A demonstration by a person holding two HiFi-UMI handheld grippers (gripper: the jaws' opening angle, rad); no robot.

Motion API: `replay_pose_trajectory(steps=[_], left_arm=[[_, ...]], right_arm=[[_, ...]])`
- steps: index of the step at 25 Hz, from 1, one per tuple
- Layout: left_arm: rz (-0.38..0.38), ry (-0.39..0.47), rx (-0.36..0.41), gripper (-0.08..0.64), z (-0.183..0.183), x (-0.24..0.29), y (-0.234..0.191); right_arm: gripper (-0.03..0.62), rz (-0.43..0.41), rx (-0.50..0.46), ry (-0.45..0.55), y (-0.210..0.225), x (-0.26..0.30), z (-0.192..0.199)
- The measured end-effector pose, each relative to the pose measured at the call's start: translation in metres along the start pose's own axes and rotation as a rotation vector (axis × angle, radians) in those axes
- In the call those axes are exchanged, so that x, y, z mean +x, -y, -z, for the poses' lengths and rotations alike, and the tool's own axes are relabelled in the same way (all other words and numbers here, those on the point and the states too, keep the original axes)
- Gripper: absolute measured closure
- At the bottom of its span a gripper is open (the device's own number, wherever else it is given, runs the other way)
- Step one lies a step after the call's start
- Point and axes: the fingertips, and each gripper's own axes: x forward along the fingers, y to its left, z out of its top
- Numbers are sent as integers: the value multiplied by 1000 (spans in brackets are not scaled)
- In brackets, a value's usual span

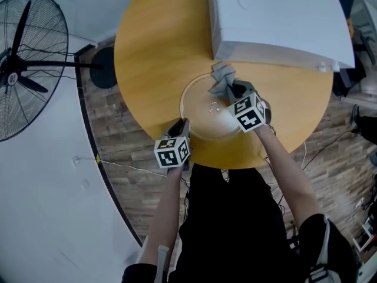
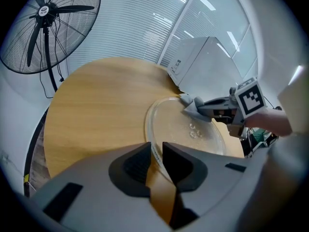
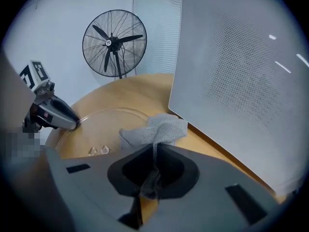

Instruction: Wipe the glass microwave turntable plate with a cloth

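The clear glass turntable plate (image 1: 203, 114) lies flat on the round wooden table (image 1: 153, 52), in front of the microwave. My left gripper (image 1: 184, 122) is at the plate's near left rim. In the left gripper view the rim (image 2: 153, 151) runs between the jaws, which are shut on it. My right gripper (image 1: 231, 87) is shut on a grey mesh cloth (image 1: 222, 75) over the plate's far right edge. In the right gripper view the cloth (image 3: 159, 129) bunches out ahead of the jaws and rests on the plate (image 3: 106, 124).
A white microwave (image 1: 277, 16) stands at the back right of the table, close to the cloth. A black pedestal fan (image 1: 23, 69) stands on the floor to the left. A cable trails over the wooden floor under the table's front edge.
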Motion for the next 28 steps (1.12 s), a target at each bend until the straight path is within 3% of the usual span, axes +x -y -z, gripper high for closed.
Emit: replay_pose_trajectory(steps=[10, 28], left_arm=[[22, 20, -8, 494, -1, 1, -1], [20, 33, -33, 500, 0, 0, -4]], right_arm=[[572, -45, -4, 34, -25, 24, -34], [568, -296, -27, 10, -133, 32, -45]])
